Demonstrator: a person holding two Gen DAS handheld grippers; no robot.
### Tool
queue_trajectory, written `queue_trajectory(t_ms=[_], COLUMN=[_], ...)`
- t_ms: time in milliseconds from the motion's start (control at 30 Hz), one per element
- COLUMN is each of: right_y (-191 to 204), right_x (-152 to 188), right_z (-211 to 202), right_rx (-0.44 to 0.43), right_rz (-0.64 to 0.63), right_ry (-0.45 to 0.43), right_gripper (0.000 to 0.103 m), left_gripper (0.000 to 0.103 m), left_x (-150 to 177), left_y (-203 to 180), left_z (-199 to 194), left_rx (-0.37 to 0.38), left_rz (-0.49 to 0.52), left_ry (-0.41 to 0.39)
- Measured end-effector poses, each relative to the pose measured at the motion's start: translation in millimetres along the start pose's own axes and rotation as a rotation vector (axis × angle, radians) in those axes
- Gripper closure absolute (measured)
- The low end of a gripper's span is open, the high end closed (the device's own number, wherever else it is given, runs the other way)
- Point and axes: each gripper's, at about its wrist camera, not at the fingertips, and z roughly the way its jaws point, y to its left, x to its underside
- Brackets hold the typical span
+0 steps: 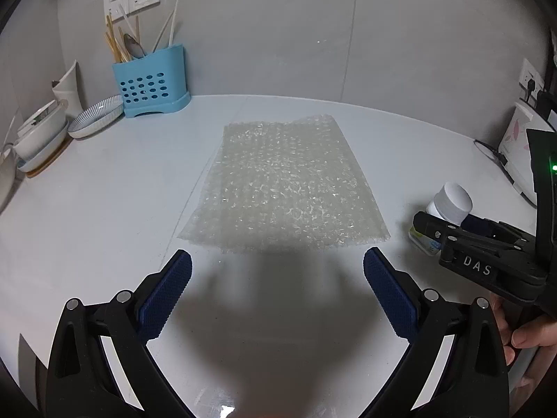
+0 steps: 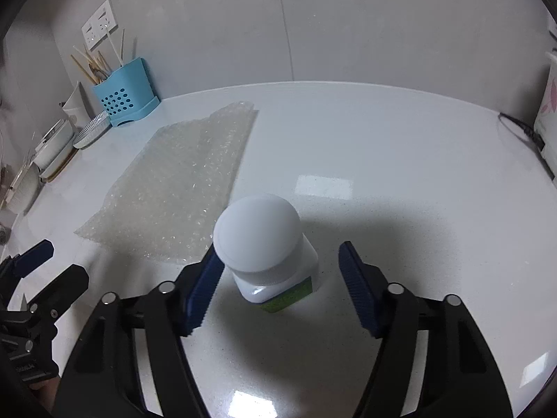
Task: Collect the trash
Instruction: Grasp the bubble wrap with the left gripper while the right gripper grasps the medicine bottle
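Observation:
A sheet of clear bubble wrap (image 1: 285, 184) lies flat on the white counter; it also shows in the right wrist view (image 2: 174, 181). My left gripper (image 1: 278, 278) is open and empty, just short of the sheet's near edge. A small white bottle with a white cap and green label (image 2: 264, 247) stands right of the sheet; it also shows in the left wrist view (image 1: 449, 202). My right gripper (image 2: 278, 271) is open with its fingers on either side of the bottle; the left pad is close to the cap, the right pad is apart from it.
A blue utensil holder (image 1: 151, 83) with chopsticks and a spoon stands at the back left by the wall. Stacked bowls and a plate (image 1: 94, 118) sit along the left edge. A cable (image 2: 522, 136) and a white appliance (image 1: 515, 139) are at the right.

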Motion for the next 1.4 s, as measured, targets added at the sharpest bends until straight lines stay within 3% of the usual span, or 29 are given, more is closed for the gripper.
queue_trajectory(t_ms=[33, 367, 633, 1133, 1233, 1333, 1400], right_y=[-1, -35, -45, -62, -63, -62, -62], right_x=[-1, -19, -18, -2, 0, 3, 4], right_z=[2, -12, -27, -55, -58, -60, -61], right_rx=[-0.008, 0.009, 0.023, 0.049, 0.053, 0.053, 0.051], right_rz=[0.001, 0.098, 0.044, 0.024, 0.02, 0.023, 0.029], right_ry=[0.005, -0.05, -0.054, -0.053, -0.05, -0.046, -0.047], right_gripper=[0.056, 0.057, 0.057, 0.057, 0.058, 0.058, 0.058], left_gripper=[0.006, 0.006, 0.006, 0.007, 0.016, 0.033, 0.054], left_x=[-1, -23, -51, -55, -56, -55, -55], left_y=[-1, -31, -63, -78, -76, -76, -76], left_z=[3, 37, 75, 117, 115, 111, 108], left_rx=[-0.005, -0.041, -0.057, -0.082, -0.094, -0.096, -0.095], left_rz=[0.0, 0.025, 0.043, 0.034, 0.013, 0.015, 0.018], left_ry=[0.004, 0.032, 0.058, 0.188, 0.196, 0.204, 0.206])
